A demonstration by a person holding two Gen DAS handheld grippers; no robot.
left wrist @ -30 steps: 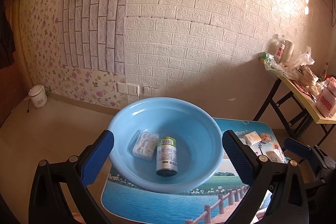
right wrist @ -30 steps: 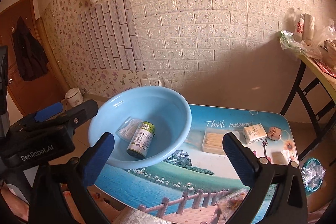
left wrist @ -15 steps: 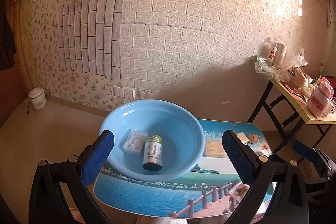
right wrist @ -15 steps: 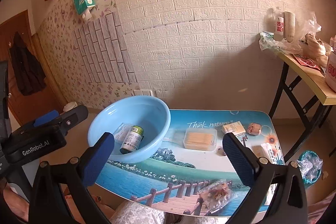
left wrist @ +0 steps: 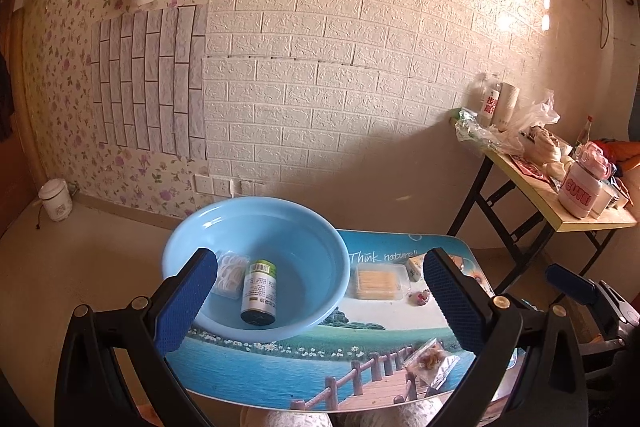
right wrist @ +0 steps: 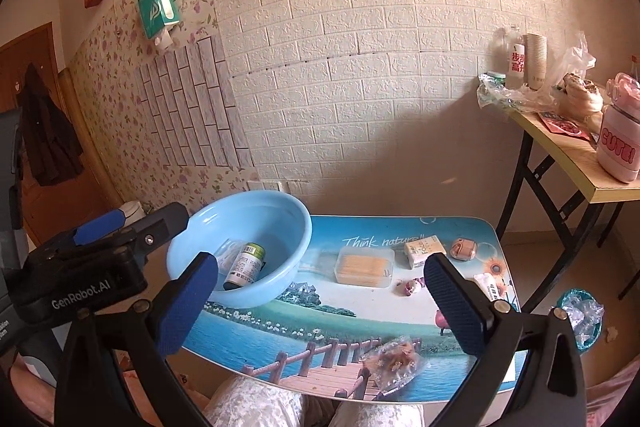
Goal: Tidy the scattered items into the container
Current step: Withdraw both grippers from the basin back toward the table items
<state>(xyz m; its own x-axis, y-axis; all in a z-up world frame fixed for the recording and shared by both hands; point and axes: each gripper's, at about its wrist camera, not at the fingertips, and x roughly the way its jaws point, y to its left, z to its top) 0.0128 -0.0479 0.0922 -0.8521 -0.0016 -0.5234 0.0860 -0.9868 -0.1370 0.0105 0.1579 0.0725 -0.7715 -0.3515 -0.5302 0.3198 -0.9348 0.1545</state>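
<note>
Both the left gripper (left wrist: 316,301) and the right gripper (right wrist: 320,301) are held with jaws wide apart, empty. In the blue basin (right wrist: 298,227), centre-left of the frame, a bottle (right wrist: 245,265) and a floss packet (left wrist: 229,273) are already lain. On the bench (right wrist: 280,331) the toothpick box (right wrist: 363,269) and the snack bag (right wrist: 394,361) are left — the crinkly bag could be pinched loosely and dropped. Compared with a second ago, both grippers are drawn back — more bench is shown.

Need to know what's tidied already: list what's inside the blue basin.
In the blue basin: a green-capped bottle lying down and a clear packet of white pieces. The left tongs' finger covers part of the packet.
</note>
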